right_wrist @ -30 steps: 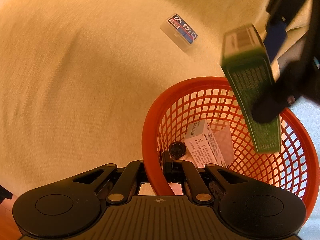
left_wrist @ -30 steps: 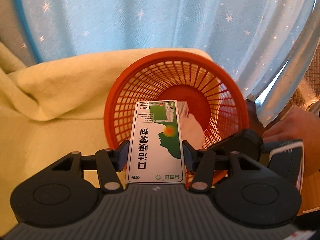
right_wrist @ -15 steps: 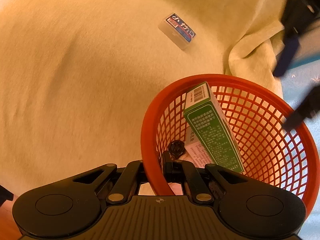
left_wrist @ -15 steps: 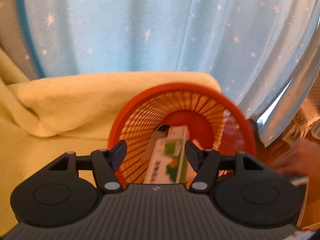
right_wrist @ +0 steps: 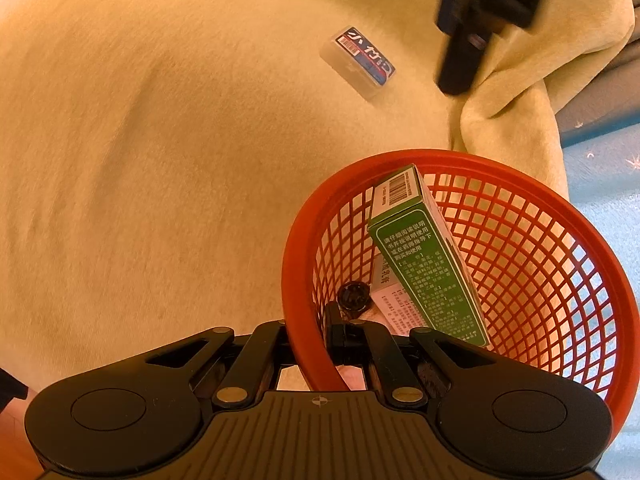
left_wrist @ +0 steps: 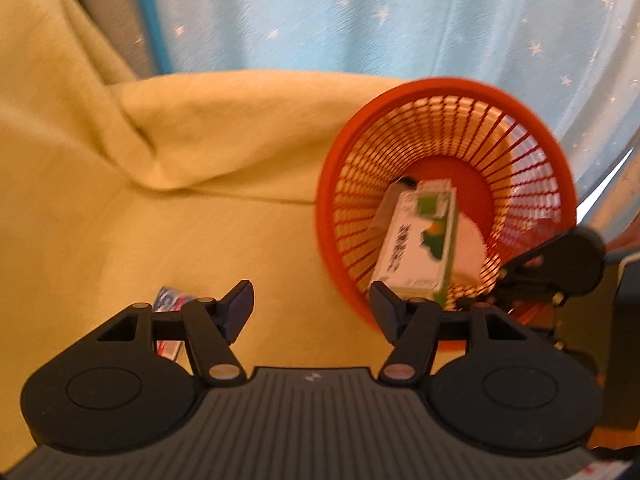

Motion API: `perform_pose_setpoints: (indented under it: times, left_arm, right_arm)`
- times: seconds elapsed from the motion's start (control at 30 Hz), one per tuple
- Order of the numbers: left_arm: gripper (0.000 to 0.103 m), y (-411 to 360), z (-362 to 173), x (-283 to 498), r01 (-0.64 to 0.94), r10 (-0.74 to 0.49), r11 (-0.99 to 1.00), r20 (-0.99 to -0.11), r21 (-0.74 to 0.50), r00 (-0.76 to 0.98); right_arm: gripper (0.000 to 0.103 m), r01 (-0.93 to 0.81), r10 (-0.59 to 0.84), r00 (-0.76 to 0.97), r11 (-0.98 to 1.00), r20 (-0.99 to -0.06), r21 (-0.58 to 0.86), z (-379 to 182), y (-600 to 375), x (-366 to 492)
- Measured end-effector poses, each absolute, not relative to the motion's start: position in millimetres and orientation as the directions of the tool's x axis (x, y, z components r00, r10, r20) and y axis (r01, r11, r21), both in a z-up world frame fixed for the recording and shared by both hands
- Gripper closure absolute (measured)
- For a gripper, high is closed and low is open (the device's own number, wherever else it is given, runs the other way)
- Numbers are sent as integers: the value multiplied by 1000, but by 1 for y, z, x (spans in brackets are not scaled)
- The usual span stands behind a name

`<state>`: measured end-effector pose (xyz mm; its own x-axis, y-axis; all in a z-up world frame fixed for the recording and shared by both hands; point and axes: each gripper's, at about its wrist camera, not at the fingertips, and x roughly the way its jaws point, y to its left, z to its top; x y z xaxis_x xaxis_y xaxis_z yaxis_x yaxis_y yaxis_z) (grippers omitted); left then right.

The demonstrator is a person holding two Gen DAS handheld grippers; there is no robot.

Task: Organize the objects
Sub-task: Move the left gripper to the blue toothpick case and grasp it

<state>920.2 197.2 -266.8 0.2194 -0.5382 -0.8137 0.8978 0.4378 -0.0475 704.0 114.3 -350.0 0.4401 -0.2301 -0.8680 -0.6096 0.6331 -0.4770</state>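
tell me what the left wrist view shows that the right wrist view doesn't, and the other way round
Only the left wrist view shows the blue star-print curtain and the green box's white-and-green front. Only the right wrist view shows the box's green back with its barcode, a small black cap in the basket, and the right gripper shut on the basket's rim. Both show the orange basket holding the green box, the small clear case on the yellow blanket, and the open left gripper.

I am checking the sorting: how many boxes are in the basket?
2 in the orange basket: a green box leaning on the wall, a white box beneath it. More may be hidden.
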Motion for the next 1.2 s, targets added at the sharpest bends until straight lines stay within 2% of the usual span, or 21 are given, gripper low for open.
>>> perform_pose_setpoints:
  times: [0.43, 1.2]
  left_arm:
    - [42, 241, -287, 948, 845, -426, 535, -855, 25, 295]
    - [41, 256, -304, 966, 824, -391, 566, -867, 40, 310]
  right_arm:
    - [103, -610, -239, 433, 632, -869, -478, -350, 115, 705]
    - [103, -622, -227, 439, 621, -869, -477, -348, 116, 712]
